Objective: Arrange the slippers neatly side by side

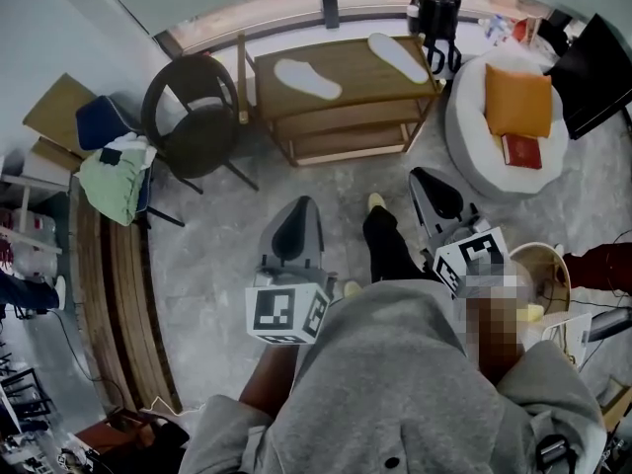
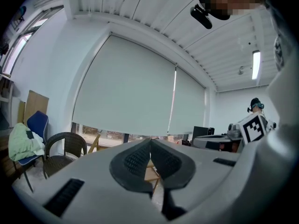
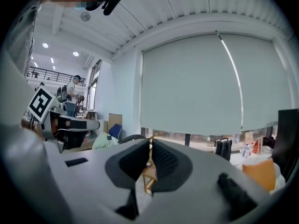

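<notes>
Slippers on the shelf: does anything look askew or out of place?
Yes. One flat white slipper lies far from the other slipper on the wooden shelf, both slanted to its edges, not side by side.

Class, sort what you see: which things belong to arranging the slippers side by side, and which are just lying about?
Job: white slipper, other slipper, wooden shelf under them, left gripper and right gripper, jaws shut, empty.
Lying about: wicker chair, green cloth, orange cushion, red book, black bag.

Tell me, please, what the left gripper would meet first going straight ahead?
Most likely the wooden rack holding the slippers: the left gripper, shut and empty, points toward it across open floor, though height is hard to judge.
</notes>
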`<state>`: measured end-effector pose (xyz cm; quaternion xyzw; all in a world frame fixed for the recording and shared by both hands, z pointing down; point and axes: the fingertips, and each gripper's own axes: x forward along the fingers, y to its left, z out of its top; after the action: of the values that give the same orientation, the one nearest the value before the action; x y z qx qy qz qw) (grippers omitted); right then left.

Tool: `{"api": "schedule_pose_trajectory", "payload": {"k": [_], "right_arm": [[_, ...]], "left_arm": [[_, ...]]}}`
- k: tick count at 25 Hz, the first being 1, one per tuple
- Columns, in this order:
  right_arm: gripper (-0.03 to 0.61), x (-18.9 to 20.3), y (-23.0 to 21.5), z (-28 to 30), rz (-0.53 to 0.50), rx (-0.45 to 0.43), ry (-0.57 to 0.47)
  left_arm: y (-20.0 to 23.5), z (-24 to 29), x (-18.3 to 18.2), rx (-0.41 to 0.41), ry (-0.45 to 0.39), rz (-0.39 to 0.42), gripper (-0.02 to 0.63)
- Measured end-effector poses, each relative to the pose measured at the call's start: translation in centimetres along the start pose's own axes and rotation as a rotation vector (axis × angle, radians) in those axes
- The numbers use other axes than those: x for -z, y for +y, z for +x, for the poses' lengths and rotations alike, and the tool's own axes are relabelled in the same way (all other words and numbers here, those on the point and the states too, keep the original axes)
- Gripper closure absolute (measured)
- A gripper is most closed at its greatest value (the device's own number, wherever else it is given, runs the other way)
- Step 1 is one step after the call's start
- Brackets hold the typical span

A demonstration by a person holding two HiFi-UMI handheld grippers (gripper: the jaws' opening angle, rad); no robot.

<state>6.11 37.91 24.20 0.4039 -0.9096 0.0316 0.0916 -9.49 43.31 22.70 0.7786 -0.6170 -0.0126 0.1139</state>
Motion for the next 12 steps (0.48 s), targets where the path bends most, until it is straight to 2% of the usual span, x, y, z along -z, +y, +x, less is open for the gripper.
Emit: {"api": "schedule_pose_trajectory", "payload": {"k": [6,12], "right_arm": [[0.546,-0.6,-3.9,4.6,0.006,0.008,-0.004],[0.546,0.7,-8.9,8.1,0.045,0.026,0.019]], "left_arm": [[1.9,5.9,-0.4,0.001,0.023,0.001,0.598],[2.5,11.7,0.2,0.01,0.054,0.001,0.598]]}}
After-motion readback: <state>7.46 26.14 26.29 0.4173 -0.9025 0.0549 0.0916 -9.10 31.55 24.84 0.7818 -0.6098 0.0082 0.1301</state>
